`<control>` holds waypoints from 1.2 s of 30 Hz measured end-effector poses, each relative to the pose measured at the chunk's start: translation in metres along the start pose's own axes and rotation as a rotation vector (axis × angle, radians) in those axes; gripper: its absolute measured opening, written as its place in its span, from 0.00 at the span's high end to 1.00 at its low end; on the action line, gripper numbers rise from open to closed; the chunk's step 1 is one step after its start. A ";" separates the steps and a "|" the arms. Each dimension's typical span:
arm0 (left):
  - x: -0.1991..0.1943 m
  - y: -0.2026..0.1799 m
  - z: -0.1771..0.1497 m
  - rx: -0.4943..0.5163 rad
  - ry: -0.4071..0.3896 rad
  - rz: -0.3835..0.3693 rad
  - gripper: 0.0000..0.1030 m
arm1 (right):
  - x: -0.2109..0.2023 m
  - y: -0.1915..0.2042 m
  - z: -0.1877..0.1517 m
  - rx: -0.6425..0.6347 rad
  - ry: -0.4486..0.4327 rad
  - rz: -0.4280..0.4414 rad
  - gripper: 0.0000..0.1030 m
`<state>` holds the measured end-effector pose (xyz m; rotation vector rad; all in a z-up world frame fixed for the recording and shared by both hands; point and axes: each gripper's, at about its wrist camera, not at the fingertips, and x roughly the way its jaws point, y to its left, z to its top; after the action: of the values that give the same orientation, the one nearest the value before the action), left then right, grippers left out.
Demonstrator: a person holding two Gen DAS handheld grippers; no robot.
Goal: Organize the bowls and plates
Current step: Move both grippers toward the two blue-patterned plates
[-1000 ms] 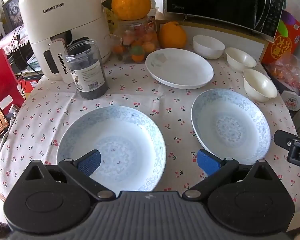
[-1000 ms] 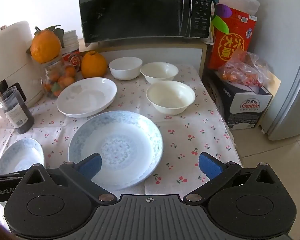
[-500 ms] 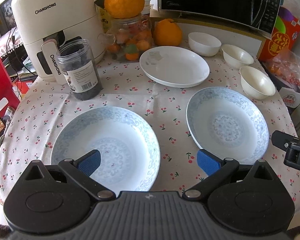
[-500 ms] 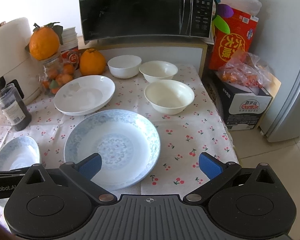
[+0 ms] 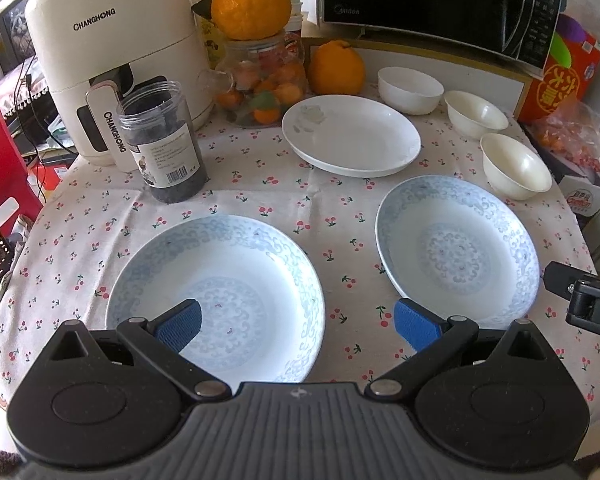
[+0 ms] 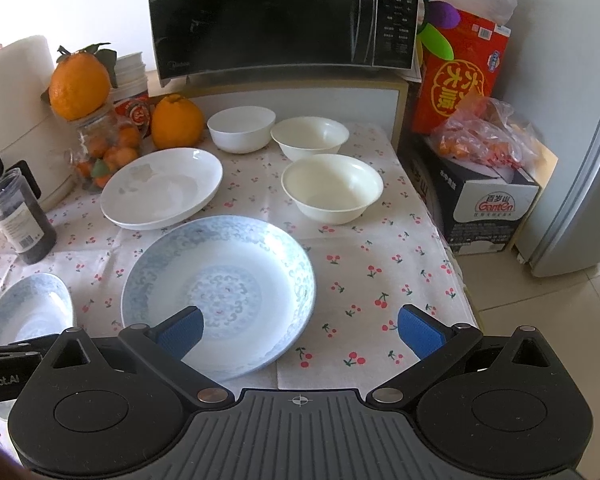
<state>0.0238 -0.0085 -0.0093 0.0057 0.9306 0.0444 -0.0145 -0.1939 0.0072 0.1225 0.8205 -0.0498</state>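
Observation:
Two blue-patterned plates lie on the cherry-print tablecloth: the left plate (image 5: 220,292) and the right plate (image 5: 456,256), the latter also in the right wrist view (image 6: 220,284). A plain white plate (image 5: 352,136) lies behind them. Three white bowls (image 5: 410,90) (image 5: 476,114) (image 5: 514,166) stand at the back right. My left gripper (image 5: 296,326) is open and empty above the left plate's near rim. My right gripper (image 6: 298,332) is open and empty above the right plate's near edge.
A white air fryer (image 5: 112,56), a dark jar (image 5: 162,142) and a glass jar of fruit (image 5: 260,88) with an orange (image 5: 250,2) on top stand at the back left. A microwave (image 6: 276,16) sits behind. The table's right edge (image 6: 448,248) drops to the floor beside a box (image 6: 480,204).
Both grippers have drawn slightly back and shifted; the scene sits a little further left in the right view. Nothing on the table has moved. Both grippers stay open.

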 end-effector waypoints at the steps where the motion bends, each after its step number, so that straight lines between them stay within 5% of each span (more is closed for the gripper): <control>1: 0.000 0.000 0.000 0.000 -0.001 0.000 0.00 | 0.000 0.000 0.000 0.000 -0.001 -0.001 0.00; 36: -0.005 -0.009 -0.004 0.038 -0.029 0.002 0.00 | -0.003 -0.005 0.003 -0.021 -0.045 -0.062 0.00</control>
<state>0.0183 -0.0177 -0.0077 0.0426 0.9022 0.0286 -0.0143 -0.1995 0.0111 0.0762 0.7797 -0.1023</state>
